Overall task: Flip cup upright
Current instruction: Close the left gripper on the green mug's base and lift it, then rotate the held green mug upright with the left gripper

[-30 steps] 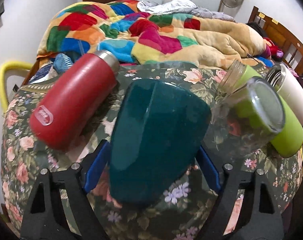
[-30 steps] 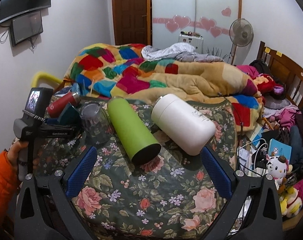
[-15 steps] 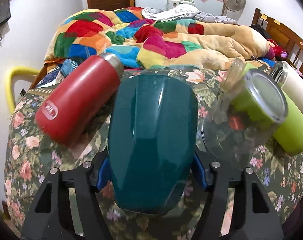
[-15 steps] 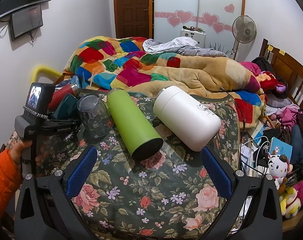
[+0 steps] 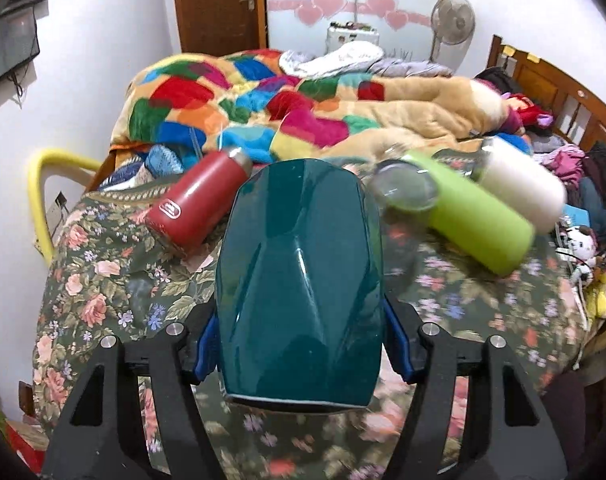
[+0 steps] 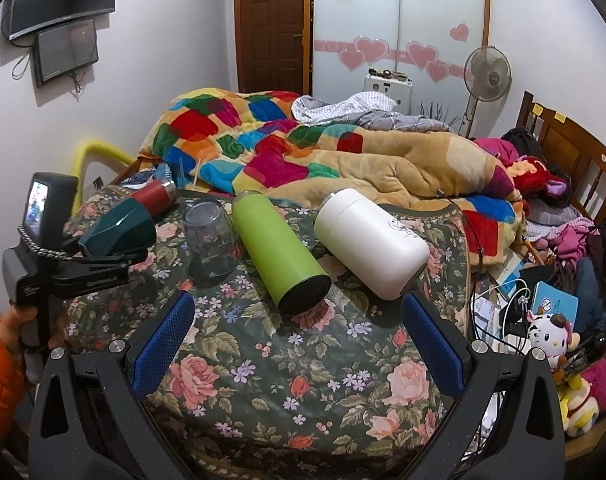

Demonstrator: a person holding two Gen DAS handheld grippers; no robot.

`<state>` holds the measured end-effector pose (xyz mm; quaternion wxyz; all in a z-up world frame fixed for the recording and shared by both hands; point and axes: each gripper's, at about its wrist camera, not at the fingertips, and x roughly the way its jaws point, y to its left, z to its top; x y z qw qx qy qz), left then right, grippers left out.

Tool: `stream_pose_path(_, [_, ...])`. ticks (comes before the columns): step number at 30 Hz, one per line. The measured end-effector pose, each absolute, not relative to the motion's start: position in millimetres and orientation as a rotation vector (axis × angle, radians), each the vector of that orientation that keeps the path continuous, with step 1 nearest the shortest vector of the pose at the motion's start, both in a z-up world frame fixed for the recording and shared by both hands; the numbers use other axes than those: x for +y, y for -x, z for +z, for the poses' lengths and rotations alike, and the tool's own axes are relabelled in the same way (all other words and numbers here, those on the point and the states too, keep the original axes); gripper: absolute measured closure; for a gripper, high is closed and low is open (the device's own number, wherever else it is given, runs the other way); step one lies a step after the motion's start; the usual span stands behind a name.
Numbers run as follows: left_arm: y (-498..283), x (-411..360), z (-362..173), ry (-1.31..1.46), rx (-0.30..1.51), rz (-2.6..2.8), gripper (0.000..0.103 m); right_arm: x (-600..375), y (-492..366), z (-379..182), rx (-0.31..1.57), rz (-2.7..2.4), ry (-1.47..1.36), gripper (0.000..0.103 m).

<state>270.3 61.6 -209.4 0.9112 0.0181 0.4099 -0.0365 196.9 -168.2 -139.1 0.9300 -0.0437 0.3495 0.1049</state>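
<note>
2 blue ribbed pads of left hand-held gripper (image 5: 299,344) clamp glossy faceted teal cup (image 5: 301,280).

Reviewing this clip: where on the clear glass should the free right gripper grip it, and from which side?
Grip the clear glass across its side walls near the middle, coming in level from the near side. It stands upside down on the floral cloth, base up, so the round wall is exposed. The green bottle lies close on its right, so the right gripper has little room there.

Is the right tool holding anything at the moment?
No, the right tool is open and empty above the floral cloth, while the left tool grips the teal cup.
</note>
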Motion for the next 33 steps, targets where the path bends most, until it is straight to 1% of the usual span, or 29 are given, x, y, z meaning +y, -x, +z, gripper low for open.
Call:
stream_pose_path(6, [-239.8,32.6,-181.3,-0.054,0.800,-0.136,0.037,-173.7,-181.1,-130.7,0.685,0.213,0.085,0.000])
stream_pose_path(13, [-223.9,-6.7,-176.9,-0.068,0.809,-0.228,0.037,-183.8,-166.7,-130.1,0.670,0.200,0.076,0.000])
stream_pose_path(18, [-224.8,-38.1,-193.5,-0.082,0.851,-0.275,0.037,-196.5,-163.2,-132.1,0.674,0.185,0.064,0.000])
stream_pose_path(23, [-229.9,-65.5,-222.1,-0.095,0.898,-0.303,0.037,-207.7,-165.3,-141.1,0.698,0.165,0.059,0.000])
stream_pose_path(30, [-242.7,-88.7,-260.3,-0.100,0.959,-0.316,0.037,-220.8,-170.4,-156.3,0.742,0.143,0.051,0.000])
stream_pose_path(33, [-245.2,-94.3,-268.8,-0.106,0.966,-0.324,0.037,-224.2,-175.0,-165.1,0.770,0.136,0.050,0.000])
